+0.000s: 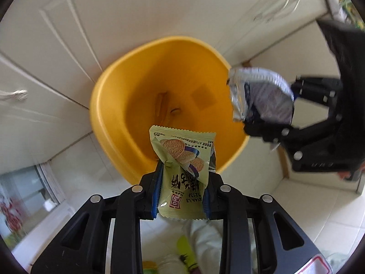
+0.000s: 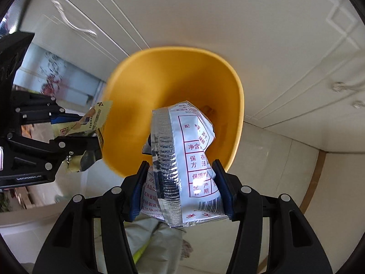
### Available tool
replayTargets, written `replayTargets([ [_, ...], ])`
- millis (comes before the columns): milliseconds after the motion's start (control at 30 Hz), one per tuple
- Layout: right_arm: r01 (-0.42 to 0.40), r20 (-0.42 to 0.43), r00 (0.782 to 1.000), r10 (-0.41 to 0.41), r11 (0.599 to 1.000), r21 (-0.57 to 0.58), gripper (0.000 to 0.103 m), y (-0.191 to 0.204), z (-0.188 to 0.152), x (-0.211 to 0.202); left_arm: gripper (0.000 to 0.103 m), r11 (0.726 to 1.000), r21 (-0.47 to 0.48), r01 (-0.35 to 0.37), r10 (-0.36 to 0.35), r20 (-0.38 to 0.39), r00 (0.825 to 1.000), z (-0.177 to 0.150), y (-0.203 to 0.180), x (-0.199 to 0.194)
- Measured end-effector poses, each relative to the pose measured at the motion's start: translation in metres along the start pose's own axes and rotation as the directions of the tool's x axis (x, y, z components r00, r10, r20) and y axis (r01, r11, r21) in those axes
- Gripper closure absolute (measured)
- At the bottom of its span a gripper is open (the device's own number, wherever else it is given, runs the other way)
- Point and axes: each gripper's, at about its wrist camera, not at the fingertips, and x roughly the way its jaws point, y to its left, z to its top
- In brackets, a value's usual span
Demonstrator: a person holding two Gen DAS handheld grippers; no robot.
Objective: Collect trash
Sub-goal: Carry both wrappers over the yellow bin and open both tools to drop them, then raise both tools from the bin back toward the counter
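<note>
Wrappers fill both of my tongs, and the yellow bin sits below them on the pale tiled floor, backed against white cabinet doors. My left gripper is pinched on a pale green snack wrapper, its blue pads pressing the packet from both sides, so that the crimped top edge of the wrapper pokes over the near rim of the bin. My right gripper is clamped on a crumpled silver foil packet printed with red Chinese text and a barcode; the packet's upper end hangs over the near side of the bin's mouth. Seen from the left wrist, that foil packet and the right gripper are at the bin's right edge. Seen from the right wrist, the left gripper holds the green wrapper just at the bin's left rim. Inside the bin, a few small brownish scraps lie on the bottom, too blurred to name.
</note>
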Motion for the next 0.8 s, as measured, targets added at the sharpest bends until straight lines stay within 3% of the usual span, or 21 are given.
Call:
replayTargets([
  [167, -0.017, -0.03, 0.999, 0.016, 1.0, -0.014, 0.045, -0.006, 0.013, 0.026, 0.073, 1.0, -0.003, 0.002, -0.002, -0.044, 0.999, 0.005, 0.01, 0.021],
  [233, -0.02, -0.03, 0.999, 0.02, 1.0, -0.011, 0.043, -0.007, 0.017, 0.032, 0.064, 1.0, -0.007, -0.002, 0.002, -0.047, 0.999, 0.004, 0.01, 0.024],
  [400, -0.035, 0.011, 0.999, 0.034, 0.999, 0.031, 0.024, -0.017, 0.019, 0.021, 0.038, 0.999, -0.035, -0.01, 0.009, -0.026, 1.0, 0.01, 0.01, 0.021],
  [800, -0.028, 0.105, 0.994, 0.022, 0.998, 0.051, 0.024, -0.007, 0.017, -0.029, 0.041, 0.999, -0.034, -0.016, 0.017, 0.029, 0.999, 0.012, -0.013, -0.013],
])
